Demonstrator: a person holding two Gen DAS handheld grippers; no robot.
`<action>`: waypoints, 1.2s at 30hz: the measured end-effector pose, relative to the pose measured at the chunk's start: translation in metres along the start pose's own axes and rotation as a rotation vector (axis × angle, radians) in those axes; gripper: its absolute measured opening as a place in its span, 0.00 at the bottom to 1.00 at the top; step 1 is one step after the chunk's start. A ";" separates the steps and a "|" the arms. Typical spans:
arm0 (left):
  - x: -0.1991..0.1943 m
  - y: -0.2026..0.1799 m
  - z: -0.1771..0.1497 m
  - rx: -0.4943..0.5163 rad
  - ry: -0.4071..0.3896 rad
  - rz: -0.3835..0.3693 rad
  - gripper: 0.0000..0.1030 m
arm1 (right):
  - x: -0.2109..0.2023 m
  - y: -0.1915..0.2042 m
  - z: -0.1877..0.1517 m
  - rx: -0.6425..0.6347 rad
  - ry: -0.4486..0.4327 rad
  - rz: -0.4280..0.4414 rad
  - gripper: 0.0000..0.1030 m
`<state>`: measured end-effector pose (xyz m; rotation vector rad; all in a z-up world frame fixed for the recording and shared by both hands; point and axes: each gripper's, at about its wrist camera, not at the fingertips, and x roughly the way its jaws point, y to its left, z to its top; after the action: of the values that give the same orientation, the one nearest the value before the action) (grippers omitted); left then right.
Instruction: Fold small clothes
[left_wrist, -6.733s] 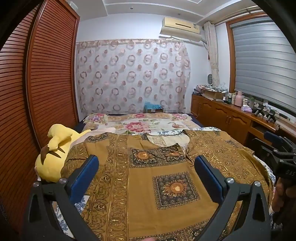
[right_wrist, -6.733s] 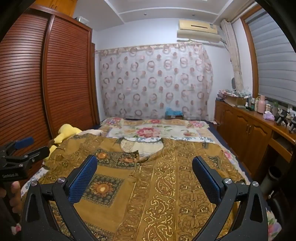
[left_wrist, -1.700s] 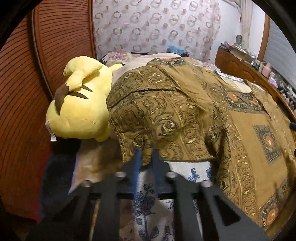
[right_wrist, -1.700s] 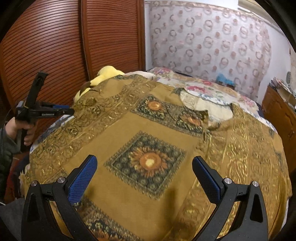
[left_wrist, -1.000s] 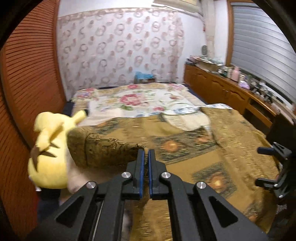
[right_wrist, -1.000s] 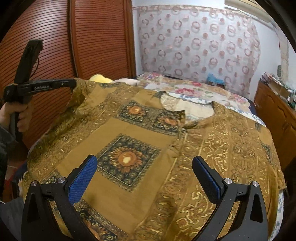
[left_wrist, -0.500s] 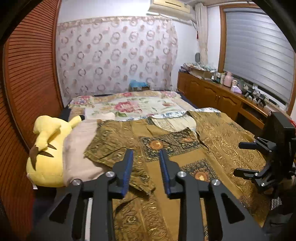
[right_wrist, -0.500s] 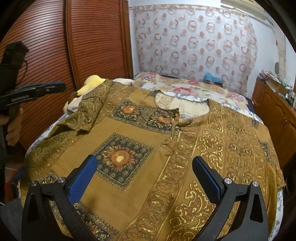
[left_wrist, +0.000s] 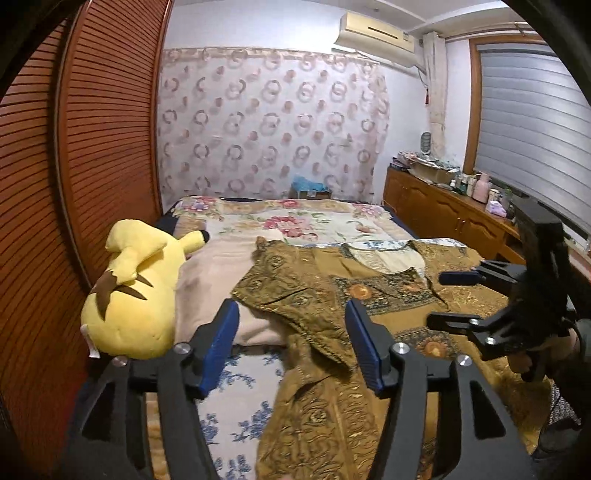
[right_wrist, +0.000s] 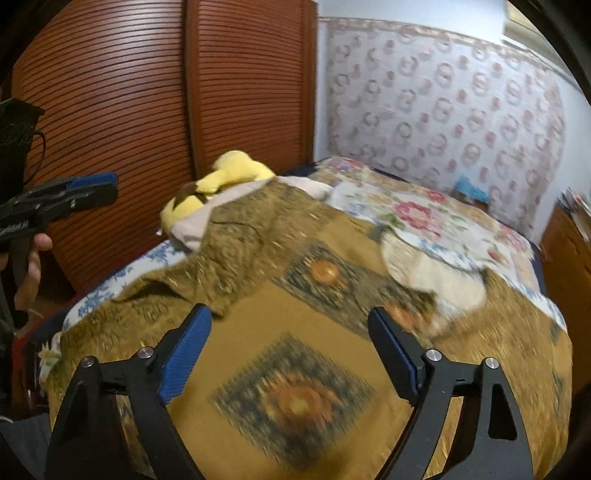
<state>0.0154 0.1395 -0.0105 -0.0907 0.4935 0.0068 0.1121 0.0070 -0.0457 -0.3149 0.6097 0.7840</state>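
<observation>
A brown and gold patterned shirt (left_wrist: 384, 295) lies spread on the bed; it also shows in the right wrist view (right_wrist: 332, 332). Its left sleeve (left_wrist: 295, 295) is folded inward over the body and lies crumpled. My left gripper (left_wrist: 291, 339) is open and empty, just above that sleeve. My right gripper (right_wrist: 288, 354) is open and empty above the shirt's front, near the square sunflower motif (right_wrist: 291, 398). The right gripper also shows in the left wrist view (left_wrist: 461, 299), and the left one in the right wrist view (right_wrist: 92, 190).
A yellow plush toy (left_wrist: 133, 288) lies at the bed's left edge on a beige cloth (left_wrist: 218, 280). A floral bedspread (left_wrist: 295, 221) covers the far end. Slatted wooden wardrobe doors (left_wrist: 92, 147) stand left; a wooden cabinet (left_wrist: 443, 218) stands right.
My left gripper has let go of the sleeve, opened wide and drawn back; the sleeve now lies folded on the shirt. My right gripper has swung left over the shirt, still open.
</observation>
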 end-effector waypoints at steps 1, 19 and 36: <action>-0.001 0.001 -0.001 -0.003 -0.002 0.004 0.64 | 0.009 0.005 0.007 -0.010 0.007 0.016 0.83; 0.001 0.028 -0.024 -0.058 0.011 0.037 0.70 | 0.129 0.046 0.030 -0.037 0.207 0.054 0.82; 0.014 0.015 -0.025 -0.042 0.047 0.022 0.70 | 0.092 -0.037 0.033 0.146 0.140 -0.189 0.82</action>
<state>0.0153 0.1520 -0.0404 -0.1267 0.5414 0.0372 0.2029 0.0491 -0.0750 -0.2903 0.7534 0.5359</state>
